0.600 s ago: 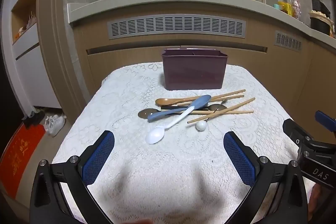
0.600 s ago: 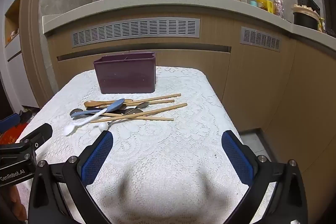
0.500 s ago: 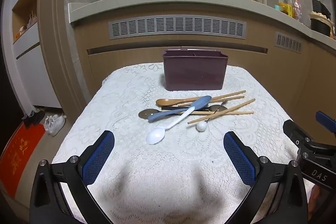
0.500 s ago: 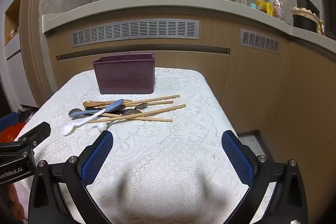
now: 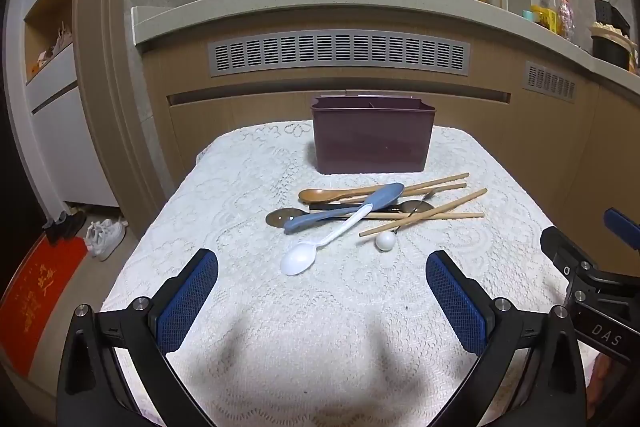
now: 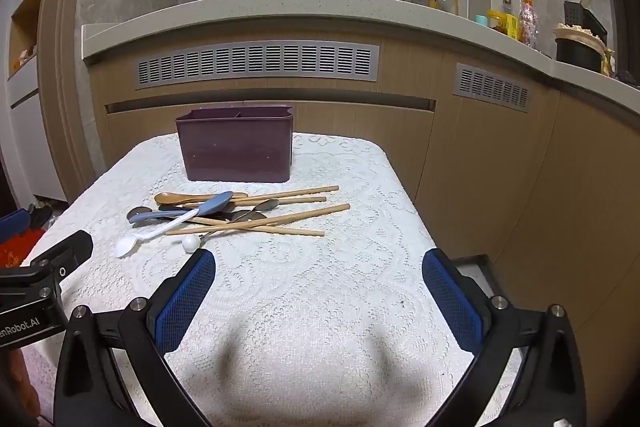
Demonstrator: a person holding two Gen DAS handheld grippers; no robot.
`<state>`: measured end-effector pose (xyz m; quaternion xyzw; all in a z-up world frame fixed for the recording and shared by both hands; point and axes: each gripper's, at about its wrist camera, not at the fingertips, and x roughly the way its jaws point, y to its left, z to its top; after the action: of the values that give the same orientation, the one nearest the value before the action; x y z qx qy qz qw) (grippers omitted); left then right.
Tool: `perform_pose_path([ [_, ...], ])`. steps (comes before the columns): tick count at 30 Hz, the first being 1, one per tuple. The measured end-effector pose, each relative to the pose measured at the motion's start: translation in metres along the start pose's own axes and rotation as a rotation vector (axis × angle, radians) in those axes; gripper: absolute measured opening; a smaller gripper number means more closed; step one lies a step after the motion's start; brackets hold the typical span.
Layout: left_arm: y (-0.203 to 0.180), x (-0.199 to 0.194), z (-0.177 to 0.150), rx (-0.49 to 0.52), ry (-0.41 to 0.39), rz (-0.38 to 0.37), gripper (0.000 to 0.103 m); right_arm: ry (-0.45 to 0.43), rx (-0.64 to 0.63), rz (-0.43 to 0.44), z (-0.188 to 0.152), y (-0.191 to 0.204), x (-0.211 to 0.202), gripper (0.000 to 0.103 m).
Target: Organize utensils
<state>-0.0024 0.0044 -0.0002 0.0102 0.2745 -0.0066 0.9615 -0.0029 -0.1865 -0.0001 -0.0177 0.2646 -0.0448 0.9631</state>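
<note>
Both grippers hang over the near edge of the table point(image 5: 248, 307), well short of the utensils, with nothing picked up yet. The left gripper point(image 5: 322, 301) has its fingers spread wide and holds nothing; the right gripper point(image 6: 319, 301) is equally wide and equally empty. That wide spread suits an approach: either could drop over a handle without nudging the pile first.

The utensils lie in one crossed heap at the middle of the table, just in front of the bin point(image 5: 373, 135), which stands upright toward the far edge with its open top facing up. Dividers show inside it, so it probably takes spoons and chopsticks in separate compartments, though how many there are I cannot tell.

Counting the heap: four chopsticks point(image 5: 424, 213), two lying nearly parallel at the back and two crossing nearer the front. One white spoon point(image 5: 298, 261) reaches farthest toward the near edge, its handle resting on the others. One blue spoon point(image 5: 348, 207) lies across the top of the heap, and one wooden spoon point(image 5: 320, 194) sits at the back, nearest the bin. Two metal spoons seem to be there: one bowl point(image 5: 280, 217) pokes out on the left, another point(image 5: 416, 206) on the right under the chopsticks. A black handle is half buried, and a small white ball point(image 5: 385, 240) ends a thin stem at the front.

The white spoon looks the easiest first pick, being on top and closest.
</note>
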Motion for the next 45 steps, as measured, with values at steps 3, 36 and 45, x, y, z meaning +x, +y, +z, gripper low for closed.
perform_pose_path([
  [3,-0.0004,-0.0012,-0.0002,0.003,0.004,0.000,0.103,0.000,0.001,0.002,0.0001,-0.0004,0.0002,0.103],
  [36,-0.0034,0.0030,-0.0033,0.014,0.018,-0.001,0.103,0.010,-0.001,0.010,0.0007,-0.0013,0.0028,0.103],
  [45,-0.0032,0.0023,-0.0031,0.013,0.019,0.000,0.103,0.010,-0.002,0.009,0.0008,-0.0009,0.0028,0.103],
])
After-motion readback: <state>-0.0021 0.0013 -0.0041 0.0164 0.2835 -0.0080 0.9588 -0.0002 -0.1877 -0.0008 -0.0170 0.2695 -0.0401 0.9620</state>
